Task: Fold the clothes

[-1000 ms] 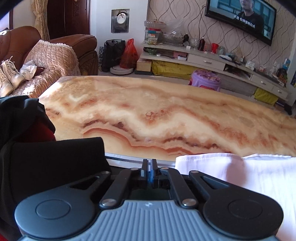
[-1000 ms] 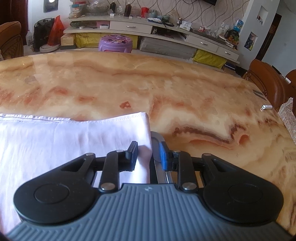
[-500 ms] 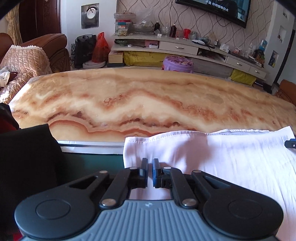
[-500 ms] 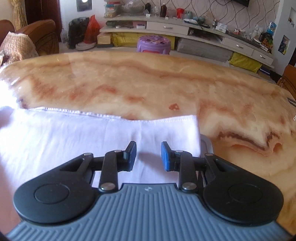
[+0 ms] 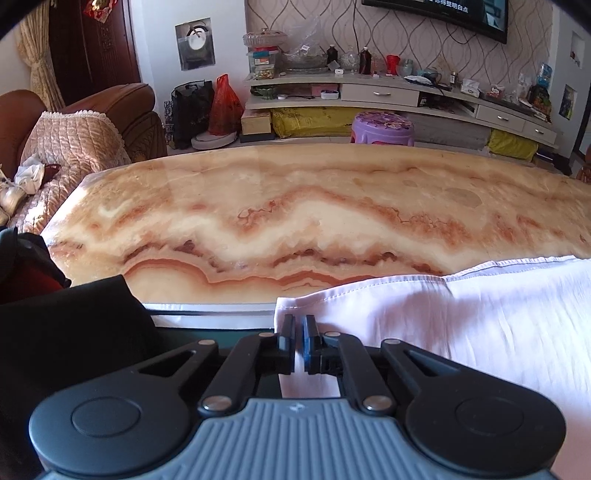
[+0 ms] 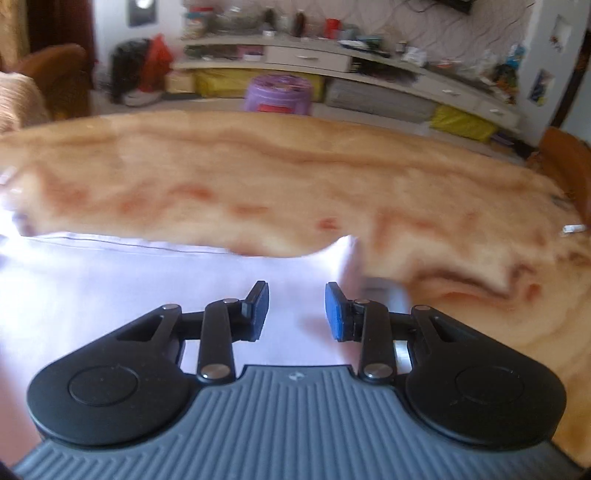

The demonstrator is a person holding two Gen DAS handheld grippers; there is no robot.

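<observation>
A long marble-patterned table [image 5: 295, 206], banded in cream, orange and rust, fills most of both views. Along its near edge a pale pink-white garment [image 5: 461, 325] is spread flat, its stitched hem running parallel to that edge; in the right wrist view the same cloth [image 6: 147, 280] covers the near left part of the tabletop and ends in a corner short of the table's right end. Beyond the far edge a low curved media shelf [image 5: 406, 96] is seen against a wallpapered wall, crowded with bottles, jars and boxes, with the lower rim of a television [image 5: 443, 14] above it. A brown armchair with a quilted cover [image 5: 81, 136] stands off the table's left end, and dark fabric [image 5: 66, 325] is heaped at the near left corner, beside the garment's left edge. A purple plastic stool [image 5: 382, 127] stands on the floor behind the far edge, with a black bag [image 5: 190, 110] and a red bag [image 5: 223, 107] to its left. A small white object [image 6: 574, 229] lies near the table's right end; what it is cannot be told.

The left gripper [image 5: 298, 341] is clenched at the garment's left corner; whether cloth is caught between the pads cannot be told. The right gripper [image 6: 296, 312] is released, its jaws having just been opening, poised above the cloth with nothing gripped. The right wrist view is blurred.
</observation>
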